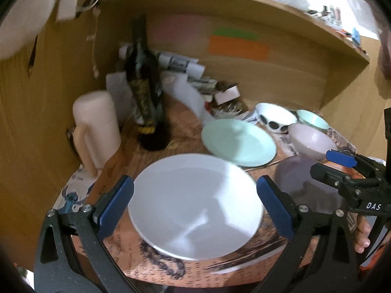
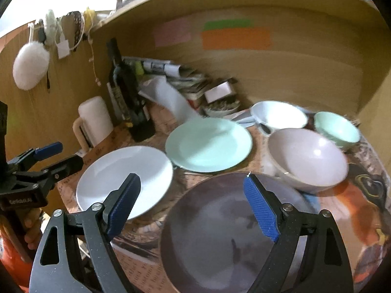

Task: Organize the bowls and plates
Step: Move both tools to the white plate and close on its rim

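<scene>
Wooden shelving encloses a cluttered table (image 1: 117, 161) covered with a printed orange cloth. From the left wrist view, the left gripper (image 1: 195, 205) is seen hovering with its blue-padded jaws spread wide on either side of a white plate (image 1: 195, 207), nothing being held; whether the pads touch the rim cannot be told. A mint plate (image 1: 238, 141) lies just behind it, a dark purple plate (image 1: 300, 183) to its right, and behind that a lilac bowl (image 1: 310, 141), a white bowl (image 1: 275, 116) and a mint bowl (image 1: 312, 118) are grouped. A dark bottle (image 1: 144, 92) and a cream mug (image 1: 95, 129) stand at the back left. From the right wrist view, the right gripper (image 2: 191, 207) is seen gaping and empty above the dark purple plate (image 2: 220, 239), with the lilac bowl (image 2: 308, 158) touching or just beside that plate's far edge. Stacking appears not yet begun. A thin plate lying flat could be hard to pinch and might slip from the pads; lifting the purple plate could nudge the adjacent bowl, and a wide swing could topple the bottle.
</scene>
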